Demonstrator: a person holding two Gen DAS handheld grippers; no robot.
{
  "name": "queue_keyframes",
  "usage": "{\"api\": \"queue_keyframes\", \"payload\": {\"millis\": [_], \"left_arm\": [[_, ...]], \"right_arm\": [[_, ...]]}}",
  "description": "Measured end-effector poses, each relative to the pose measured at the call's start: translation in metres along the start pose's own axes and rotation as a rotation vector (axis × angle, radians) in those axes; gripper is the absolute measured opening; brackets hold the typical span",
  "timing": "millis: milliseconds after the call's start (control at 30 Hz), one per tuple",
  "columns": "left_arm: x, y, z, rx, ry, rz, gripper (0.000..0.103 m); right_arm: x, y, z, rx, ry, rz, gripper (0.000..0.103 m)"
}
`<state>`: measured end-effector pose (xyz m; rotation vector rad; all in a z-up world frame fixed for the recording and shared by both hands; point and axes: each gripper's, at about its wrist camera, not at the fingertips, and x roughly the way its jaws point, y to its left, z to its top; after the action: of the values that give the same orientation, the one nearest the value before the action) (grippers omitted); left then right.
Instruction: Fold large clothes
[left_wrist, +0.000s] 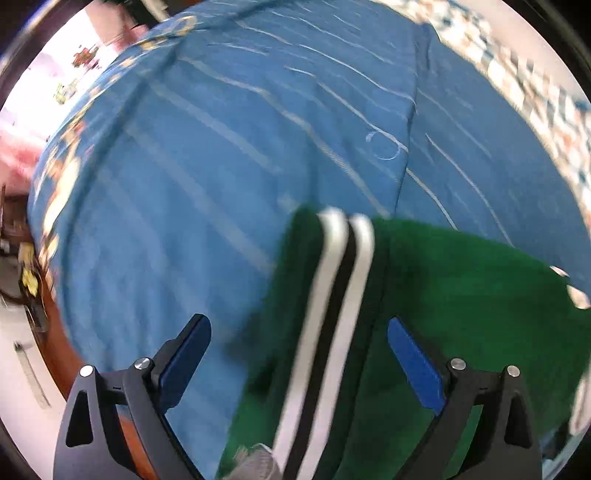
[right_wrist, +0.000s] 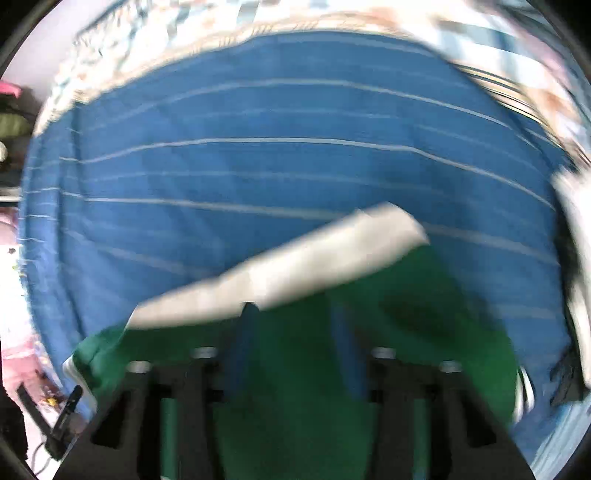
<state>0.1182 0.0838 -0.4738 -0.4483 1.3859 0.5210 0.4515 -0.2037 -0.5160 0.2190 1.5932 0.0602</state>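
Observation:
A green garment (left_wrist: 461, 295) with white and black stripes (left_wrist: 332, 295) lies on a blue striped bedsheet (left_wrist: 221, 147). My left gripper (left_wrist: 299, 332) is open, its blue pads (left_wrist: 413, 362) wide apart above the garment's striped edge, holding nothing. In the right wrist view the same green garment (right_wrist: 295, 369) has a white band (right_wrist: 295, 266) folded across it. My right gripper (right_wrist: 295, 317) hangs over the green cloth with its fingers (right_wrist: 243, 343) a little apart; the view is blurred and I cannot tell whether cloth is pinched.
The blue sheet (right_wrist: 258, 166) covers a bed with a patterned border (left_wrist: 535, 92) at the far edge. A wooden bed edge (left_wrist: 55, 350) and floor clutter show at the left. White and dark cloth (right_wrist: 576, 277) lies at the right.

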Motion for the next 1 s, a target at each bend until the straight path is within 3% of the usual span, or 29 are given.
{"api": "queue_keyframes", "payload": {"millis": [33,133,233,333,433,600,667,700,867,1000], "left_arm": [[-0.011,0.014,-0.014,-0.029,0.01,-0.007,0.098],[-0.018,0.044,-0.06,-0.152,0.112,-0.065,0.098],[-0.008,0.06,-0.111,-0.337,0.241,-0.22,0.096],[0.016,0.051,-0.155,-0.498,0.33,-0.39,0.096],[0.032,0.037,-0.173,-0.625,0.268,-0.502,0.096],[0.047,0.02,-0.175,-0.683,0.105,-0.393,0.096],[0.048,0.022,-0.169,-0.706,0.072,-0.362,0.096],[0.047,0.023,-0.166,-0.711,0.052,-0.343,0.096],[0.05,0.024,-0.159,-0.702,0.034,-0.306,0.096],[0.052,0.01,-0.159,-0.674,0.022,-0.302,0.096]], "right_arm": [[-0.017,-0.012,-0.016,0.023,-0.021,0.006,0.083],[-0.043,-0.057,-0.063,0.122,-0.027,-0.003,0.083],[-0.042,-0.107,-0.109,0.257,-0.011,0.022,0.083],[-0.018,-0.153,-0.157,0.434,-0.022,0.133,0.083],[0.015,-0.191,-0.191,0.611,-0.047,0.331,0.083],[0.08,-0.218,-0.213,0.783,-0.047,0.602,0.082],[0.097,-0.222,-0.212,0.817,-0.076,0.663,0.047],[0.099,-0.222,-0.209,0.808,-0.084,0.611,0.018],[0.088,-0.246,-0.201,0.818,-0.18,0.516,0.01],[0.096,-0.251,-0.188,0.732,-0.093,0.486,0.011]]}}
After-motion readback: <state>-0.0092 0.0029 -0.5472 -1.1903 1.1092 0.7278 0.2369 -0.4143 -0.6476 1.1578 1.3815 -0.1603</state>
